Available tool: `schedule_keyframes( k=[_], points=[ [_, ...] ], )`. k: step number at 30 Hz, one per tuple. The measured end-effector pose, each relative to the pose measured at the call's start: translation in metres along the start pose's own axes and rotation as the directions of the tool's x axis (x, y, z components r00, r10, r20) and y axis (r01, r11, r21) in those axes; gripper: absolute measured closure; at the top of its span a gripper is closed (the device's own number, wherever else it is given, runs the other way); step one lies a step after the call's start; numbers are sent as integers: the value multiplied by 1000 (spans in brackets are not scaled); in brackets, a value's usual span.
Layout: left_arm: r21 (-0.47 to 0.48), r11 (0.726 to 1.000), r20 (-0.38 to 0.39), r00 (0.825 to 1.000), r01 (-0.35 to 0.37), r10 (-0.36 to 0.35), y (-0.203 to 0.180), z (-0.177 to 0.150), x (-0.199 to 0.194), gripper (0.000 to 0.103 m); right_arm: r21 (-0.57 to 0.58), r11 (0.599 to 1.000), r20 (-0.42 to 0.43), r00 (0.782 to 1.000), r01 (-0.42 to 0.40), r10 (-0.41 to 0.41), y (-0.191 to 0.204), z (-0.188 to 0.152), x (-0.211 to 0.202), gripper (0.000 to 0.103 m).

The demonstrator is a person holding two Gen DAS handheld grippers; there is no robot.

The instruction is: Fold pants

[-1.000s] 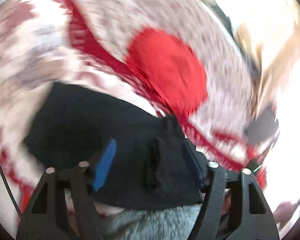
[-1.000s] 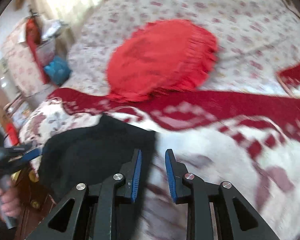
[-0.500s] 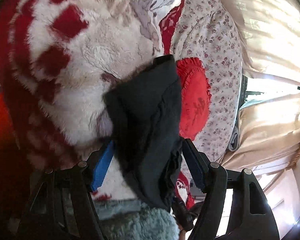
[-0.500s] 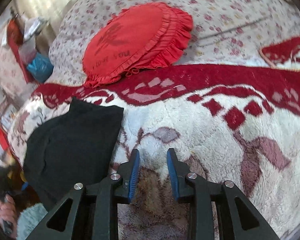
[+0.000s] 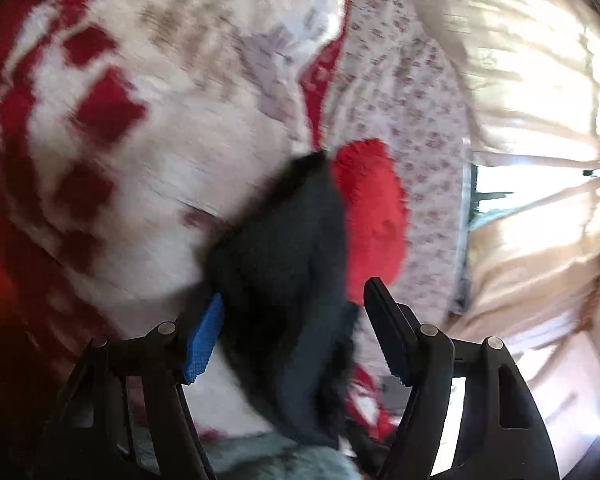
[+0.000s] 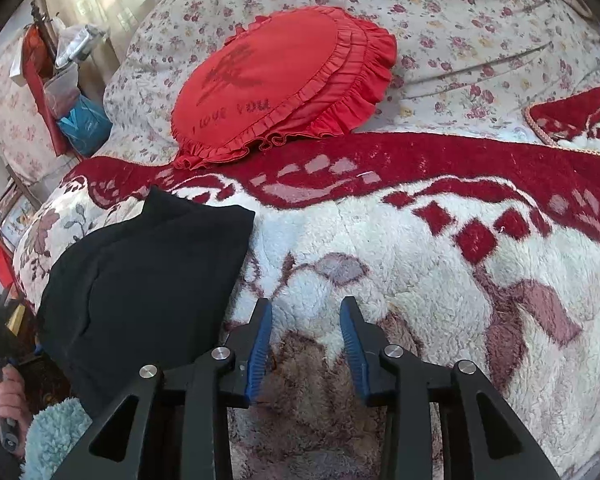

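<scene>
Right tool (image 6: 306, 344) has spread wider, holding nothing; left tool (image 5: 296, 340) gapes around pants (image 6: 148, 276).
Bundle overhangs bed (image 6: 380, 264) edge; could slide off unfolding.

Matt black cloth pants (image 6: 148, 280) lie on a fluffy, shaggy fleece blanket (image 6: 420, 280) beside a smooth red ruffled cushion (image 6: 284, 80).

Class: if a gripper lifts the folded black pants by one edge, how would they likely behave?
The pants look soft and creased, so they would probably droop and unfold. The fuzzy blanket beneath likely grips them, so a push would probably bunch them, not slide them.
</scene>
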State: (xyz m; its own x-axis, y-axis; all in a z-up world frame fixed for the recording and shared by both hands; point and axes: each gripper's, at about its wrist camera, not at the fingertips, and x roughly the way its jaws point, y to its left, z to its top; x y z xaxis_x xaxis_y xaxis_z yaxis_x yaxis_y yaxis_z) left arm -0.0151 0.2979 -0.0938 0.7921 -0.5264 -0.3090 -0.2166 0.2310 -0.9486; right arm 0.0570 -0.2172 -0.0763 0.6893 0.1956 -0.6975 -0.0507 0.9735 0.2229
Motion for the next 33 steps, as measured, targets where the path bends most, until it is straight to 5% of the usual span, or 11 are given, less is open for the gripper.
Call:
schedule_keyframes(
  k=[3,6,7,10,12,14,17,20,24,28,33],
  points=[
    [27,999,9,999,-43,43,-4,-2,0,49,-3,1000,1,1000,0,0,0,0,0,68],
    [129,972,35,980,-197,194,-20,-6,0,83,-2,1000,0,1000,-1,1,1,0,0,66],
    [161,962,54,976,-219,213,-26,-8,-1,85,-4,1000,-1,1000,-1,1,2,0,0,66],
    [396,843,174,931,-364,321,-69,-31,4,86,-13,1000,-2,1000,3,-3,3,-1,0,65],
    [582,678,294,894,-449,339,-104,-57,12,86,-14,1000,-3,1000,0,0,3,0,-1,65],
    [739,491,363,887,-461,287,-136,-88,27,86,-9,1000,-2,1000,-1,1,4,-1,-1,65],
    [892,274,313,928,-361,202,-171,-132,57,86,-11,1000,-3,1000,0,0,4,-1,0,65],
    [980,7,194,969,-197,151,-197,-189,89,86,-12,1000,-5,1000,0,0,3,0,-1,65],
    [971,-240,24,981,23,192,-206,-254,120,86,-10,1000,-7,1000,-5,5,3,0,-1,65],
    [924,-351,-47,959,148,279,-195,-293,141,86,-9,1000,-13,1000,-15,15,2,-1,-1,65],
    [913,-344,-80,921,221,381,-180,-301,155,81,-5,1000,-18,1000,-22,22,1,-1,-2,65]
  ],
)
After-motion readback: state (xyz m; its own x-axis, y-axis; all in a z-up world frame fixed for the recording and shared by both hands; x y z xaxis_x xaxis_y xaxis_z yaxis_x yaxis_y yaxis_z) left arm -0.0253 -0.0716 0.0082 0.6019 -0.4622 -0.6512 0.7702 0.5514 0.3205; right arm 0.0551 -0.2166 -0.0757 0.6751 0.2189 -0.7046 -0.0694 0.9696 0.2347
